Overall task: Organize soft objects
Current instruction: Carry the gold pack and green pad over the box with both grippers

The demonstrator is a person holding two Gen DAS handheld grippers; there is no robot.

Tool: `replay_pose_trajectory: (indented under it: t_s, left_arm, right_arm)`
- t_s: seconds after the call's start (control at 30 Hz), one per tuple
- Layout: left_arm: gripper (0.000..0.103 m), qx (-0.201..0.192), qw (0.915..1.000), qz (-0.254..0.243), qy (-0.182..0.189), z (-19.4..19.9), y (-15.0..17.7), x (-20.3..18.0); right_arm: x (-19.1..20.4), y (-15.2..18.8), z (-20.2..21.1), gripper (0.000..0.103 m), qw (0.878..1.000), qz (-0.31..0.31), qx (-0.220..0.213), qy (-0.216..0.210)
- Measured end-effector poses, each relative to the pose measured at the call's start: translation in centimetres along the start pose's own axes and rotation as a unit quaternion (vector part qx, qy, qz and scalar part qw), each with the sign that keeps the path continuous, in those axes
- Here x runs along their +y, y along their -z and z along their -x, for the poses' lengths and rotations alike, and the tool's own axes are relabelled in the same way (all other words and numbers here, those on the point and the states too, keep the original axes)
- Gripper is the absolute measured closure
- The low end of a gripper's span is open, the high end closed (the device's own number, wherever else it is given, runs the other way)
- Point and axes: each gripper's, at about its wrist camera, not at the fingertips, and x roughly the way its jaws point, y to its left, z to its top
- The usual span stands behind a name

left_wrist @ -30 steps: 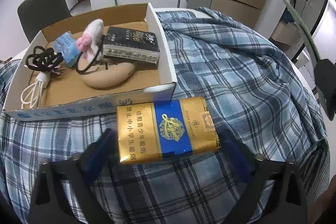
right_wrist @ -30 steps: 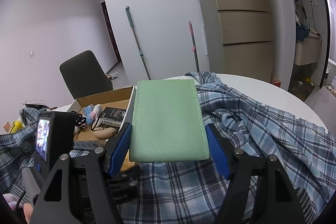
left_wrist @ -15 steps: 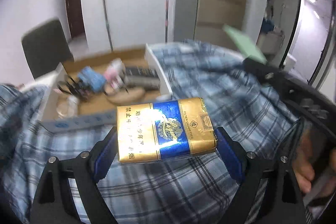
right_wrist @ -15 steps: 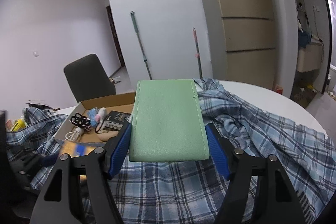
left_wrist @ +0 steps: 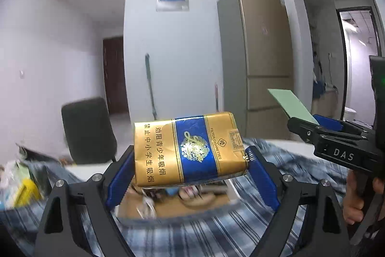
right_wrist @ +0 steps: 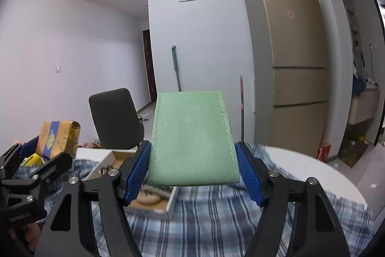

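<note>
The left gripper (left_wrist: 190, 168) is clamped on a gold-and-blue soft cigarette pack (left_wrist: 189, 148), and the right gripper (right_wrist: 192, 168) pinches a green leather pouch (right_wrist: 192, 139). Both are raised above the open cardboard box (right_wrist: 105, 164) on the plaid cloth (right_wrist: 216, 213). Lowering each level into free box space, without squeezing harder, should avoid crushing.

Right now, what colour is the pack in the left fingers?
Gold with a blue centre band, pack; clearest in the left wrist view.
</note>
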Motion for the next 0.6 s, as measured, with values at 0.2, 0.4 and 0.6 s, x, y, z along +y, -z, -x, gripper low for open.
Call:
replay_pose_trajectory:
  t_s: [0.2, 0.4, 0.6]
  left_arm:
    - [0.013, -0.025, 0.9994, -0.006, -0.024, -2.4, -1.6, 2.7]
    - [0.013, -0.028, 0.9986, 0.002, -0.046, -6.5, -1.5, 4.9]
    - [0.013, 0.003, 0.9981, 0.039, -0.049, -9.3, 0.4, 7.7]
  right_arm:
    - [2.1, -2.3, -3.6, 0.034, 1.000, 0.008, -0.020, -0.005]
    - [4.3, -2.0, -7.9, 0.034, 1.000, 0.015, -0.002, -0.019]
    - [5.3, 0.4, -11.6, 0.034, 0.998, 0.030, 0.040, -0.031]
